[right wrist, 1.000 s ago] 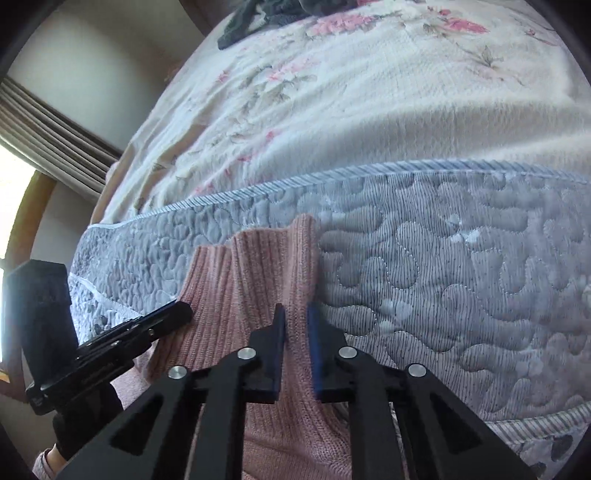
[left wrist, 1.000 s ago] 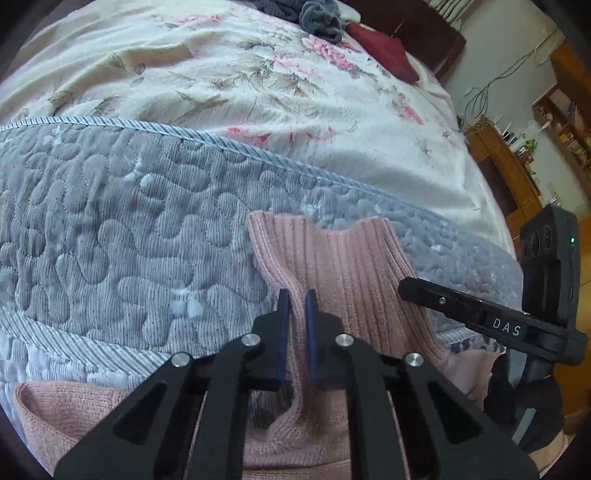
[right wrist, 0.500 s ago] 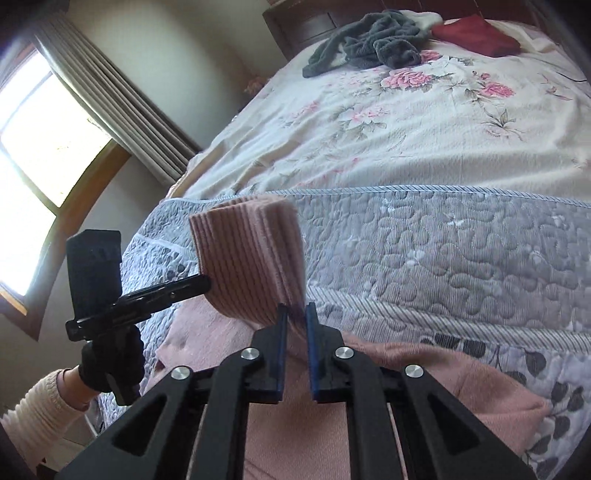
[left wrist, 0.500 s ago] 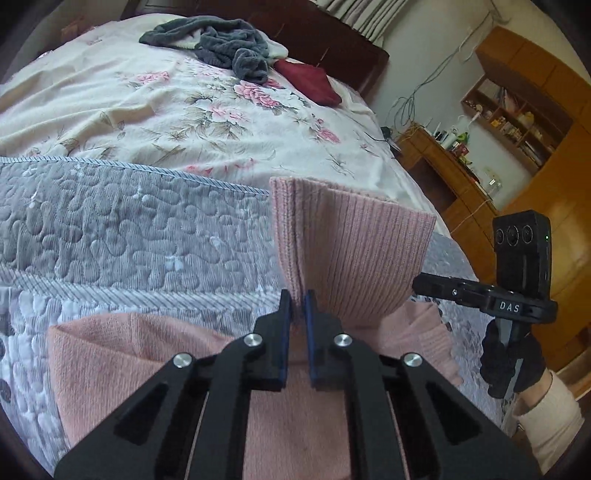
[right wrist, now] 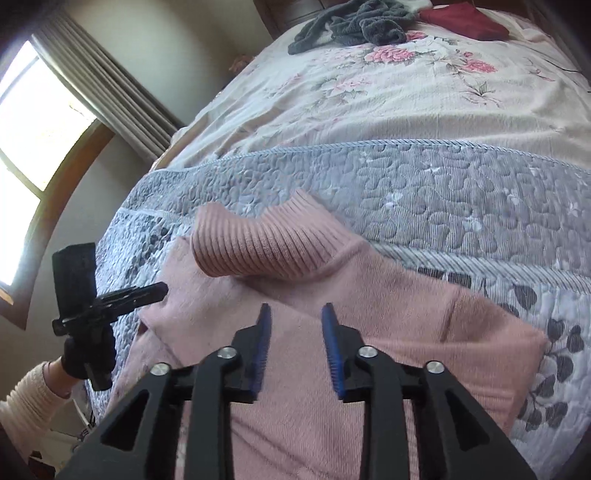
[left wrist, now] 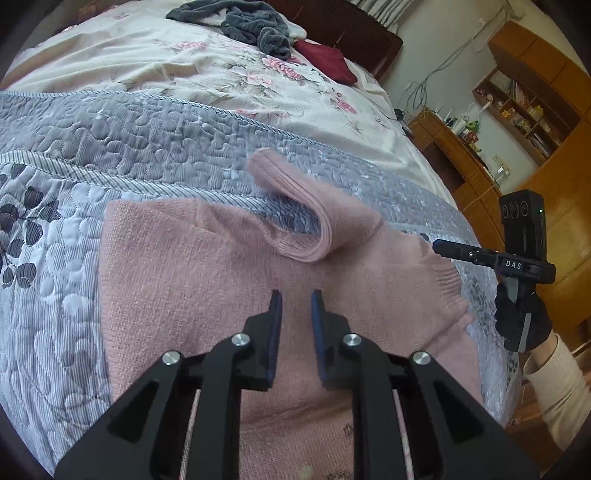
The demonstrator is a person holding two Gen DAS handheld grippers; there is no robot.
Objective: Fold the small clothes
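Observation:
A pink knit sweater (left wrist: pixel 207 280) (right wrist: pixel 369 332) lies on the grey-blue quilted bedspread (left wrist: pixel 110 136) (right wrist: pixel 461 184). Its ribbed turtleneck collar (left wrist: pixel 317 225) (right wrist: pixel 266 243) curls over, flopped back toward the sweater's body. My left gripper (left wrist: pixel 294 295) hovers open above the sweater's chest, nothing between its blue pads. My right gripper (right wrist: pixel 295 310) is open too, just short of the collar, holding nothing. Each gripper also shows in the other's view: the right gripper (left wrist: pixel 491 256) in a black-gloved hand at the bed's right edge, the left gripper (right wrist: pixel 110 299) at the left edge.
Beyond the quilt lies a cream floral bedcover (left wrist: pixel 184 62) (right wrist: pixel 369 103). A grey garment heap (left wrist: pixel 240 20) (right wrist: pixel 354 26) and a dark red cloth (left wrist: pixel 325 59) (right wrist: pixel 465 18) lie near the headboard. Wooden shelves (left wrist: pixel 524 107) stand to the right, a curtained window (right wrist: pixel 40 110) to the left.
Both grippers were shut on the collar, lifted it and carried it back over the sweater. Now both have opened and let go, and the collar has dropped in a curl.

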